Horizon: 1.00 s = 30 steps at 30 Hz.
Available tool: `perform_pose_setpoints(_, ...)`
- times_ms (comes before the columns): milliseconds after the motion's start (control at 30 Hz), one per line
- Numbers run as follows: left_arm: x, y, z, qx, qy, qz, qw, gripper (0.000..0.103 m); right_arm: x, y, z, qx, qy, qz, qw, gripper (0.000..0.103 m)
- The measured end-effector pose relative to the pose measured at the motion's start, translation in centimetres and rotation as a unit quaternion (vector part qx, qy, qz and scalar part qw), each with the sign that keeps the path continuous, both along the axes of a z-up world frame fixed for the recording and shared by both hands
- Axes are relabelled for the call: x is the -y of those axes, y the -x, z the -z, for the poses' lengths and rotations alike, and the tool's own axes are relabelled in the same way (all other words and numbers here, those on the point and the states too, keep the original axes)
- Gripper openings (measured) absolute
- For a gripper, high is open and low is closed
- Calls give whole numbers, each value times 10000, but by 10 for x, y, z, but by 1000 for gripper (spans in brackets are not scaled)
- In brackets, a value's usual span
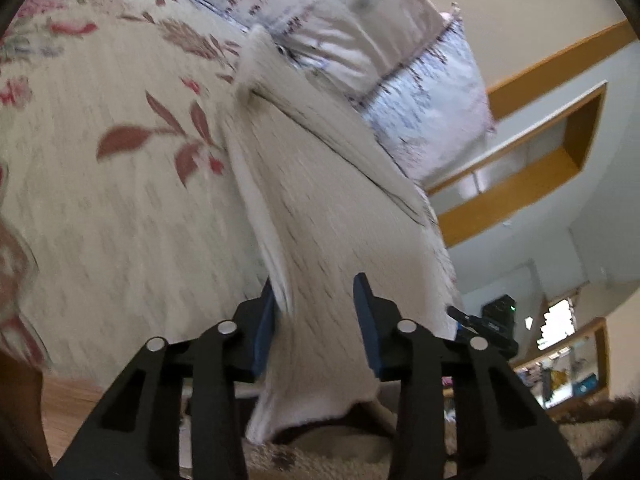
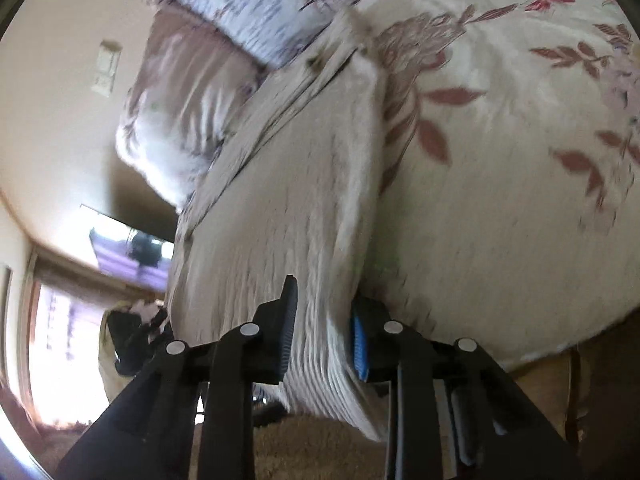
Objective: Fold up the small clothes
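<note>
Both grippers hold one pale garment above a flowered bed.

The left gripper (image 1: pixel 320 320) has the cream knit garment (image 1: pixel 320 200) running between its jaws, though blur hides whether both pads press it. The right gripper (image 2: pixel 322 328) has its jaws clenched on a bunched, ribbed edge of the same garment (image 2: pixel 288 200). The cloth stretches away over the floral bedspread (image 1: pixel 100 200) toward the pillows (image 1: pixel 340 20) near the wall.
</note>
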<state>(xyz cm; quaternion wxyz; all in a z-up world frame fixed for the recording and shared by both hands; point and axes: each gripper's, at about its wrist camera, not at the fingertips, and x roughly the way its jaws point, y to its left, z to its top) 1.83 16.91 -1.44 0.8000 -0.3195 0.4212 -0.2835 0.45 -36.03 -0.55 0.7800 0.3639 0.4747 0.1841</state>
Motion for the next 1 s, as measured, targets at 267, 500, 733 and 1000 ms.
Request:
perform_pose_setpoints(267,18,26,10,-125,99,592,9981,31,-26,13,-11,179,263,-615,9976,26)
perform_pose_setpoints(500,22,18,1,-18,-125,579,9982,7,-36,12,-29,707,614,-566,9940,8)
perform_pose_setpoints(733,16,0,-39,575,-609,163,9964,6,-42,8,-72,1771,1537,-114,9721,8)
perform_pose_setpoints(1000,8,-52,-87,1061,-1139,-637,9858,6,-40,-18,-101,2501,2229,572,9405,7)
